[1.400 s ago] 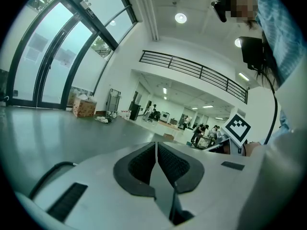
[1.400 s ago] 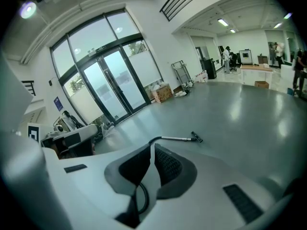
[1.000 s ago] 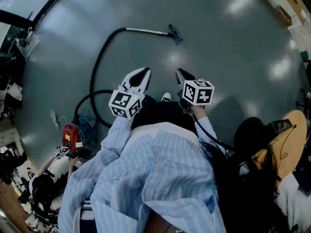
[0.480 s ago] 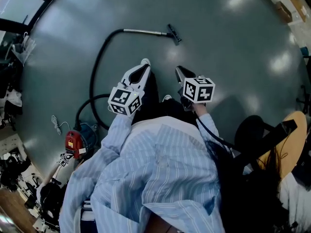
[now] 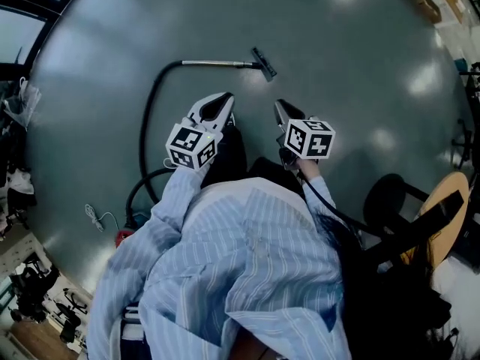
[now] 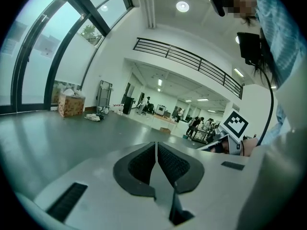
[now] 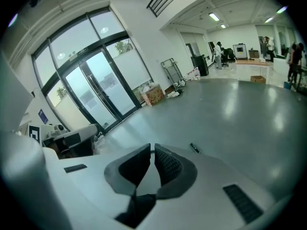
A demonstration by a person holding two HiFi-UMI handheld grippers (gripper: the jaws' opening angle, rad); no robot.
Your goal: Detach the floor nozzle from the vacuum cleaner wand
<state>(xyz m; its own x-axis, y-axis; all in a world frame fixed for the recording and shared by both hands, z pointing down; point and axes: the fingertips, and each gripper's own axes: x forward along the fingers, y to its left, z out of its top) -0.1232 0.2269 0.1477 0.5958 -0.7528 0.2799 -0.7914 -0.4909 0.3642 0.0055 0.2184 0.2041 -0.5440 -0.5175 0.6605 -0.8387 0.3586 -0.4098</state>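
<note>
Grey polished floor [image 5: 352, 58] fills the head view, and the vacuum cleaner lies on it. Its dark floor nozzle [image 5: 263, 63] sits at about twelve o'clock from the two tools, well apart from both, and is attached to the end of the silver metal wand [image 5: 217, 64]. The wand runs straight from the nozzle toward nine o'clock, where it meets the black hose [image 5: 147, 118]. The hose bends down toward seven o'clock and loops round near a small red vacuum cleaner body [image 5: 124, 237], which is mostly hidden behind a sleeve of the person's blue-and-white striped shirt [image 5: 247, 276].

The left hand-held gripper [image 5: 223, 98] is held out at eleven o'clock from the person's chest, with its marker cube nearest the wearer. The left gripper view shows its dark ribbed pads [image 6: 143, 164] pressed together along a thin seam, with nothing between them. Past them are a wide hall, tall windows and a group of people far off.

The right hand-held gripper [image 5: 279, 106] is held out at one o'clock, just beside the left one, and tilts down toward the floor. In the right gripper view its pads [image 7: 168, 164] meet at the tips and pinch nothing. Beyond them stand tall glass doors [image 7: 96, 92], with a brown cardboard box [image 7: 153, 95] near them.

A black round stool [image 5: 386, 197] stands on the floor at four o'clock from the person.
</note>
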